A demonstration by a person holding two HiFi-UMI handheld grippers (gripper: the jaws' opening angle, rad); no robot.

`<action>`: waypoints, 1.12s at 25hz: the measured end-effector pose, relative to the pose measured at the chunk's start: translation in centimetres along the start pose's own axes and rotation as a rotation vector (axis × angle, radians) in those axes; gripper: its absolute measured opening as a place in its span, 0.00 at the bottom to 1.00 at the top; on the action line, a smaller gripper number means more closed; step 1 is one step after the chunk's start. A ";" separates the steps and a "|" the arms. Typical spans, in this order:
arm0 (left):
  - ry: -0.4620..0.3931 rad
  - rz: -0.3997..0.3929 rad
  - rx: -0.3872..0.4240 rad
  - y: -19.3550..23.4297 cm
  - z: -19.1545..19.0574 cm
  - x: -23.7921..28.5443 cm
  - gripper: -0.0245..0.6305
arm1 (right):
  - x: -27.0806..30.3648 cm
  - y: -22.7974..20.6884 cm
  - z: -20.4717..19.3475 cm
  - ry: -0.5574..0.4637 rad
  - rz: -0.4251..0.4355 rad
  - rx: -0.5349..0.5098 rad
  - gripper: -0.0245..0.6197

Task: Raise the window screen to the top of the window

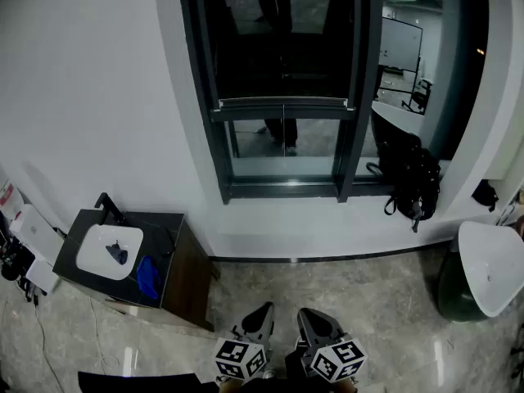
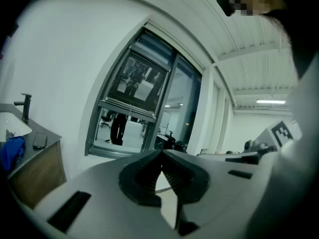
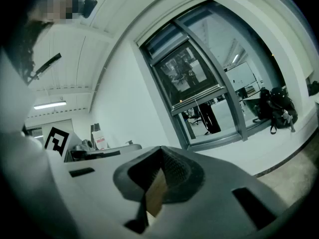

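Observation:
The window [image 1: 284, 166] has a dark frame set in the white wall ahead. Its dark screen [image 1: 282, 31] covers the upper part, and the screen's bottom rail [image 1: 284, 103] sits about halfway down with a thin pull cord hanging at its middle. Both grippers are low in the head view, far back from the window over the floor. My left gripper [image 1: 264, 311] is shut with nothing in it, and my right gripper [image 1: 308, 316] is likewise shut and empty. The left gripper view shows the left gripper [image 2: 162, 151] and the screen [image 2: 137, 81]. The right gripper view shows the right gripper [image 3: 160, 148] and the screen [image 3: 187, 73].
A dark cabinet with a white sink [image 1: 110, 250] and a blue cloth [image 1: 148, 275] stands at the left wall. A black backpack [image 1: 409, 178] rests on the sill at the right. A white rounded object [image 1: 491, 268] stands at the far right. White devices [image 1: 33, 236] lie at the far left.

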State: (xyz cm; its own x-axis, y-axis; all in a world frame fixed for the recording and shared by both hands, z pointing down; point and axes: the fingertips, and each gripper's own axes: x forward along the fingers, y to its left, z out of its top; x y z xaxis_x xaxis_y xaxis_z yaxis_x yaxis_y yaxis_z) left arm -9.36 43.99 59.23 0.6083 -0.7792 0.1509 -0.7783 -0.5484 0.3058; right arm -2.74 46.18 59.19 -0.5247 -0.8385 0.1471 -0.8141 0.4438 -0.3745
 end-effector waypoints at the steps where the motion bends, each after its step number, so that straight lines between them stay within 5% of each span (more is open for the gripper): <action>1: -0.002 -0.002 0.003 0.5 0.3 1.1 0.04 | 0.8 -1.0 0.7 -0.015 -0.005 0.008 0.05; 8: -0.023 0.014 0.016 3.2 2.7 9.7 0.04 | 7.0 -8.4 5.4 -0.057 -0.001 0.015 0.05; 17: -0.062 0.073 0.032 5.6 7.1 22.2 0.04 | 15.3 -16.8 12.4 -0.053 0.112 -0.014 0.05; 28: -0.009 0.125 0.001 9.5 8.7 30.7 0.04 | 23.2 -23.4 15.1 -0.005 0.172 0.062 0.05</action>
State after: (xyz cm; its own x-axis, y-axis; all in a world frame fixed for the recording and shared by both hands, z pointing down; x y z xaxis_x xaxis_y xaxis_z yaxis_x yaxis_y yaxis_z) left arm 0.57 12.18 58.58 0.5047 -0.8444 0.1794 -0.8483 -0.4466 0.2844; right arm 7.87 11.59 57.52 -0.6536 -0.7535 0.0718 -0.6955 0.5604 -0.4497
